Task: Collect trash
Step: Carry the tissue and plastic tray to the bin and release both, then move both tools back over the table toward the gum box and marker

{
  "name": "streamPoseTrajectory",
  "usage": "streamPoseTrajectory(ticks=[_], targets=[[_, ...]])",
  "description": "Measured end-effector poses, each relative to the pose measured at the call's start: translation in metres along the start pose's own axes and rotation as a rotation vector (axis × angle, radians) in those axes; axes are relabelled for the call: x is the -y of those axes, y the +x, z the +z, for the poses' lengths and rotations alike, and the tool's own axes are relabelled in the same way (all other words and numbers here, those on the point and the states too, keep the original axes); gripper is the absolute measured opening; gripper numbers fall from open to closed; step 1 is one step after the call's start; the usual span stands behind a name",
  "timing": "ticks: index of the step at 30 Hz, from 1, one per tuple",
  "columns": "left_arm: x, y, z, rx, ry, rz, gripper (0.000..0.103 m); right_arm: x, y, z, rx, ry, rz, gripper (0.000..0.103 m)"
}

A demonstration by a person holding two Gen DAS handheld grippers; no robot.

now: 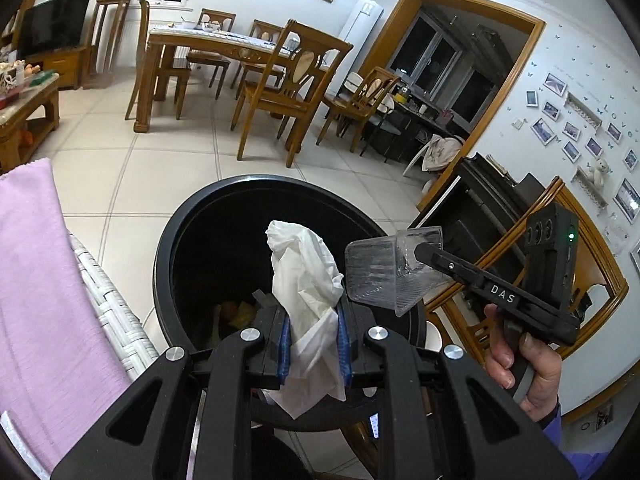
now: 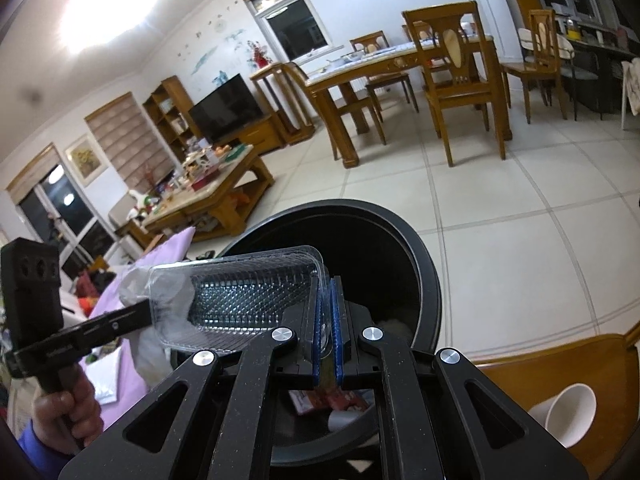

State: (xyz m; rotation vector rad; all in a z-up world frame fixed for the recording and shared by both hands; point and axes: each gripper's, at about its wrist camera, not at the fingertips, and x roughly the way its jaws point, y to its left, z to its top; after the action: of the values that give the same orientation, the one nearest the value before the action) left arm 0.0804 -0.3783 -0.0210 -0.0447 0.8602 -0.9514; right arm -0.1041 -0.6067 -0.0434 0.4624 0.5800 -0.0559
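The round black plastic trash bin stands on the pale tiled floor, and both pairs of tongs hang over its open mouth. The left tongs are closed on a crumpled white paper tissue, pinched between the blue pads; the tissue stands up above the bin's opening and a loose corner hangs below the pads. The right tongs are nearly closed, clamping one end wall of a clear ribbed plastic tray; the tray juts out sideways over the bin's near rim, just beside the tissue. Inside the bin lie bits of orange and yellow waste and a red wrapper. A lilac cloth lies left of the bin, and a white paper cup lies on its side on a wooden surface to the bin's right.
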Motion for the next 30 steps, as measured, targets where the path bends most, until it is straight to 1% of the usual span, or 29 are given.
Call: streamPoseTrajectory(ticks=[8, 10, 17, 21, 22, 23, 24, 25, 26, 27, 28, 30], targets=[[-0.002, 0.005, 0.0, -0.012, -0.006, 0.006, 0.019, 0.0, 0.021, 0.003, -0.02, 0.013, 0.003, 0.006], [-0.001, 0.007, 0.001, -0.012, -0.007, 0.009, 0.021, 0.003, 0.025, 0.003, -0.022, 0.022, -0.001, 0.006], [0.003, 0.009, 0.001, -0.016, 0.0, 0.006, 0.021, 0.004, 0.031, 0.002, -0.027, 0.027, -0.007, 0.006], [0.003, 0.011, 0.002, -0.026, -0.004, 0.013, 0.023, 0.003, 0.034, 0.001, -0.028, 0.026, -0.009, 0.006], [0.002, 0.012, 0.002, -0.028, -0.009, 0.017, 0.025, 0.003, 0.034, 0.001, -0.03, 0.026, -0.011, 0.006], [0.001, 0.012, 0.003, -0.028, -0.013, 0.02, 0.036, 0.004, 0.035, -0.001, -0.031, 0.024, -0.014, 0.006], [0.001, 0.011, 0.003, -0.022, -0.017, 0.026, 0.054, 0.003, 0.036, -0.002, -0.034, 0.019, -0.019, 0.007], [0.002, 0.009, 0.002, -0.011, -0.017, 0.033, 0.062, 0.001, 0.038, -0.002, -0.036, 0.01, -0.026, 0.01], [0.003, 0.006, 0.002, 0.005, -0.015, 0.043, 0.071, -0.002, 0.039, -0.003, -0.039, 0.0, -0.033, 0.02], [0.003, 0.005, 0.002, 0.013, -0.011, 0.05, 0.073, -0.004, 0.041, -0.004, -0.041, -0.008, -0.039, 0.033], [0.004, 0.004, 0.002, 0.014, -0.007, 0.053, 0.073, -0.008, 0.041, -0.004, -0.037, -0.018, -0.05, 0.036], [0.004, 0.004, 0.003, 0.013, -0.009, 0.047, 0.073, -0.014, 0.042, -0.005, -0.03, -0.039, -0.069, 0.037]])
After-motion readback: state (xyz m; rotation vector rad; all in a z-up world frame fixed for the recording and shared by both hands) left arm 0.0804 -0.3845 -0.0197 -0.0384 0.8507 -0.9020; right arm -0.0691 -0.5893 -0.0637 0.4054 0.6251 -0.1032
